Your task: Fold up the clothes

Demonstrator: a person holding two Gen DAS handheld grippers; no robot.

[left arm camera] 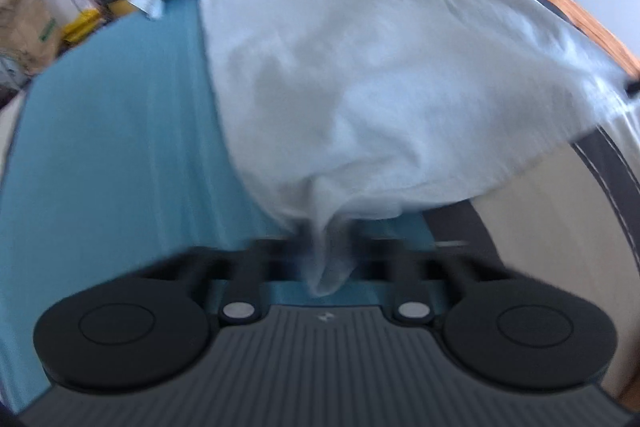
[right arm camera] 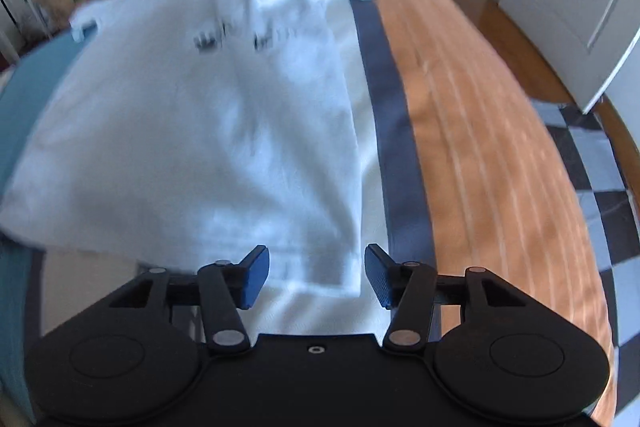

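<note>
Lay spread over worktop (right arm camera: 480, 147): white T-shirt (right arm camera: 200, 127). Pinched one bunched hem corner between closed left tongs (left arm camera: 326, 259). Stood open above the other hem corner, holding nothing: right tongs (right arm camera: 316, 277).

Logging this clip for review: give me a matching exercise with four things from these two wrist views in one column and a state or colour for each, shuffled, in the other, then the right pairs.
Things:
1. left gripper
2. right gripper
3. white printed cotton T-shirt
4. flat table covering under the shirt's left side

States or colours:
A. teal blue
B. jaws apart, nothing pinched
C. spread out, one near corner bunched and lifted
D. shut on a fold of cloth

Pairs: 1-D, 2-B, 3-C, 4-A
</note>
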